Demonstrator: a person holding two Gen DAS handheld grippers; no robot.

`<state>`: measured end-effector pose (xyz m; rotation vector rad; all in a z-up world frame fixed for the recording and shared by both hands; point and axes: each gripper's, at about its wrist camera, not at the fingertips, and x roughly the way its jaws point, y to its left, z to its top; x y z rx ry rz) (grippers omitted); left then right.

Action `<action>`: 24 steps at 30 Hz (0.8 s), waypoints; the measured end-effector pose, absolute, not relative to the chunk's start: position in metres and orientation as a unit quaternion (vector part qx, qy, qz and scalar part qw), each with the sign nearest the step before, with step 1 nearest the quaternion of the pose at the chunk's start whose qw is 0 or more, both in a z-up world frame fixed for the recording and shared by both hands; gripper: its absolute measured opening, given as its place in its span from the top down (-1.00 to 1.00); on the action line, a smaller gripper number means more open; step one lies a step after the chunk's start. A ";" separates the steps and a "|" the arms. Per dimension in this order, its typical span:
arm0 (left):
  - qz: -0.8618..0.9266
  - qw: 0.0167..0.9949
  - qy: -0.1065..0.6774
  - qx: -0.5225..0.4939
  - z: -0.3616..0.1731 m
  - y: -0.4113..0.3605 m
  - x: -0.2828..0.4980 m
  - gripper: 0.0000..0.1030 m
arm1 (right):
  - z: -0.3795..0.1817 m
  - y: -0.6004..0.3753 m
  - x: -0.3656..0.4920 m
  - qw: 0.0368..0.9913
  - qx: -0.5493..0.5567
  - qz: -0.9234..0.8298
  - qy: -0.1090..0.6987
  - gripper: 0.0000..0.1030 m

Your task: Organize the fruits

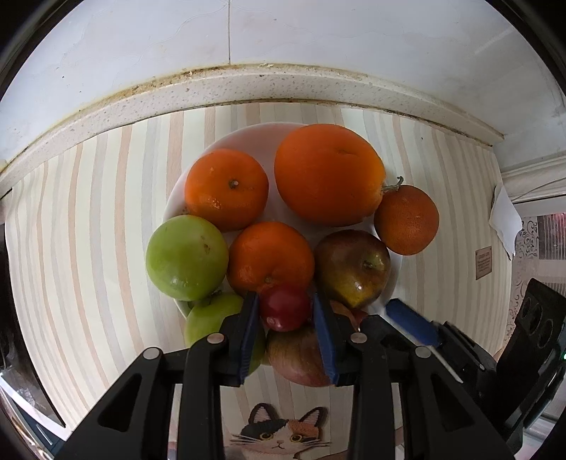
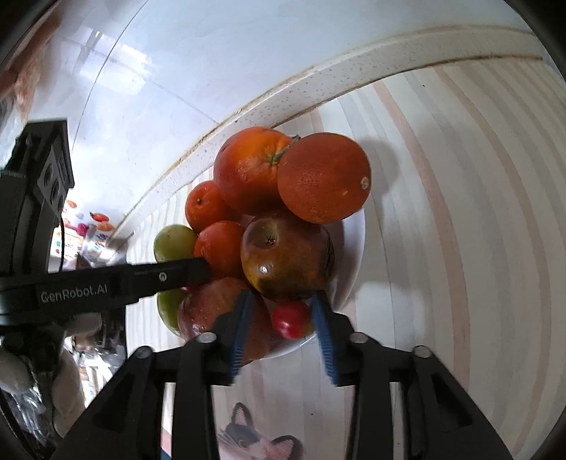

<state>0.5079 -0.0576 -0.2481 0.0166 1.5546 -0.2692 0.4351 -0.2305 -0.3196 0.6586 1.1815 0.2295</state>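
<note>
Two grippers hang over one white plate (image 1: 247, 141) heaped with fruit. The left gripper (image 1: 286, 311) points straight down, and a small red fruit (image 1: 286, 307) sits between its blue pads; the jaws are narrow around it, though I cannot tell whether they press on it. That fruit rests on top of the pile, against an orange (image 1: 270, 256) and above a reddish apple (image 1: 300, 357). The right gripper (image 2: 281, 311) comes in at a slant with its jaws apart and nothing clamped, its tips just under a dark mottled apple (image 2: 286, 254), with another small red fruit (image 2: 292, 318) lying near its right finger. Green apples (image 1: 187, 256) crowd the plate's left edge, and bigger oranges (image 1: 329, 173) fill the back. Beneath is a pale striped mat (image 1: 88, 230) printed with a cat (image 1: 279, 435), on a counter backed by a speckled ledge (image 1: 212, 88) and a white tiled wall (image 1: 283, 32).
</note>
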 end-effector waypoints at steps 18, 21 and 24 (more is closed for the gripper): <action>-0.043 0.780 0.624 0.030 -0.195 -0.015 0.447 -0.71 | -0.246 -0.241 0.401 0.812 0.136 0.003 0.568 -0.89; -0.038 0.780 0.624 0.027 -0.197 -0.010 0.429 -0.71 | -0.236 -0.237 0.391 0.817 0.120 0.004 0.565 -0.90; -0.032 0.782 0.622 0.025 -0.198 -0.006 0.416 -0.71 | -0.230 -0.235 0.383 0.821 0.106 -0.001 0.560 -0.90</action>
